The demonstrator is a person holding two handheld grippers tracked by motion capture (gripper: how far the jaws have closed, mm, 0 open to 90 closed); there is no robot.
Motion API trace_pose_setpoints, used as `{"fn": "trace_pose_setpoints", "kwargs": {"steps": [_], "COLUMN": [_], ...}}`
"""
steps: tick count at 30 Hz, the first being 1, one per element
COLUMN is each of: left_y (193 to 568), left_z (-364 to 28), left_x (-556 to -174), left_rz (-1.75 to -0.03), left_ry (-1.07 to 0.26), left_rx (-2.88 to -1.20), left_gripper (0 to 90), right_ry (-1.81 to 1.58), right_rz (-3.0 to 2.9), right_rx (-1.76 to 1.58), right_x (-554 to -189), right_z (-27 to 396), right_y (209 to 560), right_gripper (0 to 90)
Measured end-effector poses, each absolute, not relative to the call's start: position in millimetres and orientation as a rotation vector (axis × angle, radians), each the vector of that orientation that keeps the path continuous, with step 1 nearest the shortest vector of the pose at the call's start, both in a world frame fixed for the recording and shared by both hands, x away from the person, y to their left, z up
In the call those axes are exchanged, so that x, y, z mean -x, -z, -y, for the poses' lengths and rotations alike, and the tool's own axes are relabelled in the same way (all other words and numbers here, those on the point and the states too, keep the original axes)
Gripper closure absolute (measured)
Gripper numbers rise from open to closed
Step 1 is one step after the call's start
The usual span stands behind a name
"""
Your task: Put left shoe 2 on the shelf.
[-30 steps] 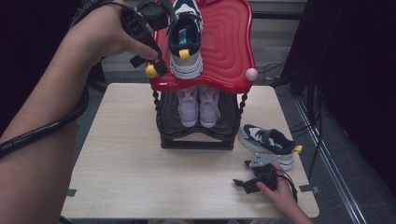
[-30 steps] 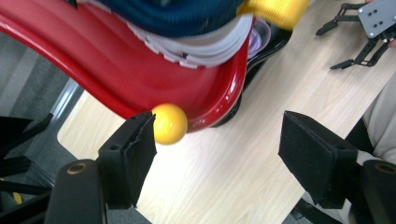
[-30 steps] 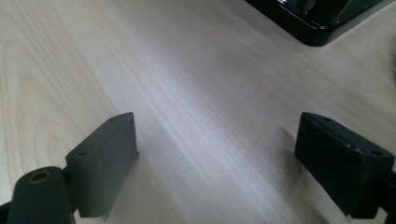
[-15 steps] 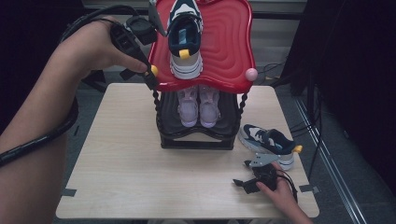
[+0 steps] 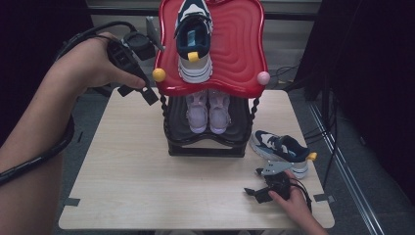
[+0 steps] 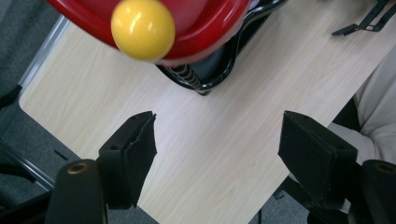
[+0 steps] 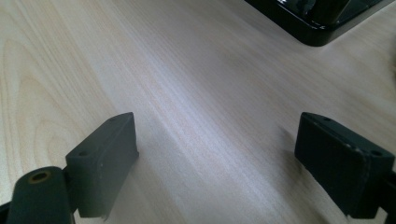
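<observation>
A navy and white sneaker lies on the red top shelf of a two-level shoe rack. Its mate stands on the table right of the rack. My left gripper hangs open and empty just left of the shelf's yellow corner knob. In the left gripper view that knob sits above the parted jaws of the left gripper. My right gripper rests low near the table's front right, open, with bare wood between the jaws of the right gripper.
A pair of pale pink shoes sits on the black lower shelf. A pink knob marks the red shelf's right corner. The rack's black base lies ahead of the right gripper. The wooden table spreads left and front of the rack.
My left gripper has drawn back from the sneaker on the top shelf, moving left and down past the yellow knob. The right gripper has stayed put.
</observation>
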State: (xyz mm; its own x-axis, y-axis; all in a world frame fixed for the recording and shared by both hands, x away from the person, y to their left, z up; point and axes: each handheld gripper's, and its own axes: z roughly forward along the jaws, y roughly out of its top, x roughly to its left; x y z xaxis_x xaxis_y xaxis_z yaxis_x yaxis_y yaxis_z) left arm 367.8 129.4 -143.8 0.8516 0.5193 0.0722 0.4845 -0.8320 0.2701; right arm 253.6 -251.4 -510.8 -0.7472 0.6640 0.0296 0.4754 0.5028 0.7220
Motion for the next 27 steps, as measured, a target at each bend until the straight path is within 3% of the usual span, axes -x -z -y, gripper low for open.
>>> {"fn": "trace_pose_setpoints", "kwargs": {"steps": [27], "left_y": [204.9], "left_z": [-167.8], "left_x": [-364.3], "left_rz": [-0.856], "left_ry": [-0.11], "left_rx": [-2.831], "left_gripper": [27.1], "right_ry": [-1.08], "right_rz": [-2.498], "right_rx": [-0.967], "right_x": [-253.6], "right_z": [251.5], "right_y": [510.6], "right_gripper": [12.3]}}
